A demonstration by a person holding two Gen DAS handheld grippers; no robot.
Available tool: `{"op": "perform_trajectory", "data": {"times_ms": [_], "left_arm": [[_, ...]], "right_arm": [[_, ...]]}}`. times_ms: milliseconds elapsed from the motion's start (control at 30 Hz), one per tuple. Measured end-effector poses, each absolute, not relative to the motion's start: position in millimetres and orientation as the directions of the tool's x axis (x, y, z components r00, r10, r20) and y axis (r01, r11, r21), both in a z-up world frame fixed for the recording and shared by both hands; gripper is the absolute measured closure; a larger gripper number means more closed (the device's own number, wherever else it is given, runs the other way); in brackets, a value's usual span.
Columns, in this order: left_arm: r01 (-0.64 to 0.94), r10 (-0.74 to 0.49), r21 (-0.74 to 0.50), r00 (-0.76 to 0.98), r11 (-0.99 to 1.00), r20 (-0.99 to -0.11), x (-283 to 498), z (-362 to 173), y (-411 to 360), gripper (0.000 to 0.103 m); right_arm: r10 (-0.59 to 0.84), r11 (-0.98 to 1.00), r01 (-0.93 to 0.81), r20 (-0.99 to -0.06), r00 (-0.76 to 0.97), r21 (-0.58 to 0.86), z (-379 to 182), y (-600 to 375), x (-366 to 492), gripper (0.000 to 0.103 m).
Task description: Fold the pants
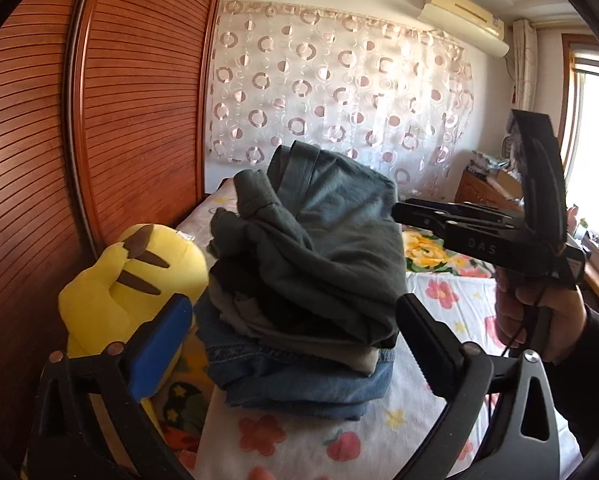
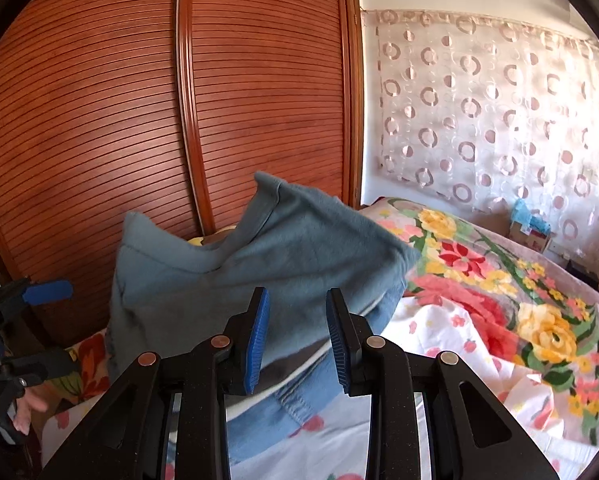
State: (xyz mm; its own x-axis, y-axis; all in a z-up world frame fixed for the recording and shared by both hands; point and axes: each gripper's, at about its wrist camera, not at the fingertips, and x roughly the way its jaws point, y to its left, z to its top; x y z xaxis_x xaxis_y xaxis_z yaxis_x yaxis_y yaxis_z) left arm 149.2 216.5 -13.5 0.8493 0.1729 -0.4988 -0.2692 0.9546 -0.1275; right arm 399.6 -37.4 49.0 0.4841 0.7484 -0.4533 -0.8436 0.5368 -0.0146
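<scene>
With the left gripper (image 1: pixel 295 344) spread wide and the right gripper (image 2: pixel 297 336) narrow and empty, the teal pants (image 2: pixel 235 272) (loosely heaped atop folded jeans (image 1: pixel 299 384)) risk slumping unfolded.

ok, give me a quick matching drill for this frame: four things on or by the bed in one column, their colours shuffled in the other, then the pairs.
Things:
1. plush toy
2. top folded pants
3. wardrobe door
4. jeans at the bottom of the stack

Colours:
A. reddish-brown wood
B. light denim blue
C. yellow with brown stripes
D. grey-blue

Pairs: 1-C, 2-D, 3-A, 4-B
</scene>
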Motion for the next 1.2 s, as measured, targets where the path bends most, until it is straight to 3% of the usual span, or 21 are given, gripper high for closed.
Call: {"op": "perform_trajectory", "data": {"times_ms": [33, 100, 200, 300, 800, 1200], "left_arm": [[-0.270, 0.174, -0.124, 0.846, 0.955, -0.503, 148.6, -13.7, 215.9, 0.001], [-0.273, 0.178, -0.122, 0.847, 0.954, -0.501, 144.1, -12.2, 215.6, 0.001], [-0.285, 0.191, -0.121, 0.847, 0.951, -0.496, 137.3, -10.5, 214.8, 0.001], [-0.297, 0.206, -0.114, 0.845, 0.948, -0.493, 130.3, -9.4, 213.0, 0.001], [-0.251, 0.193, -0.062, 0.860, 0.966, -0.472, 105.4, 0.4, 180.5, 0.001], [-0.139, 0.085, -0.075, 0.868, 0.987, -0.489, 101.6, -2.0, 141.8, 0.001]], "right_arm": [[0.748, 0.538, -0.843, -0.455, 0.484, -0.013, 48.1, -38.6, 397.5, 0.070], [0.748, 0.539, -0.842, -0.453, 0.485, -0.014, 48.0, -41.1, 392.6, 0.050], [0.751, 0.545, -0.838, -0.445, 0.489, -0.001, 49.5, -45.9, 387.3, 0.035], [0.752, 0.548, -0.837, -0.444, 0.487, 0.010, 50.8, -48.5, 379.2, 0.027], [0.717, 0.610, -0.792, -0.425, 0.553, -0.001, 55.2, -84.6, 326.6, 0.019], [0.661, 0.695, -0.719, -0.414, 0.626, 0.021, 50.3, -133.8, 273.8, 0.014]]}}
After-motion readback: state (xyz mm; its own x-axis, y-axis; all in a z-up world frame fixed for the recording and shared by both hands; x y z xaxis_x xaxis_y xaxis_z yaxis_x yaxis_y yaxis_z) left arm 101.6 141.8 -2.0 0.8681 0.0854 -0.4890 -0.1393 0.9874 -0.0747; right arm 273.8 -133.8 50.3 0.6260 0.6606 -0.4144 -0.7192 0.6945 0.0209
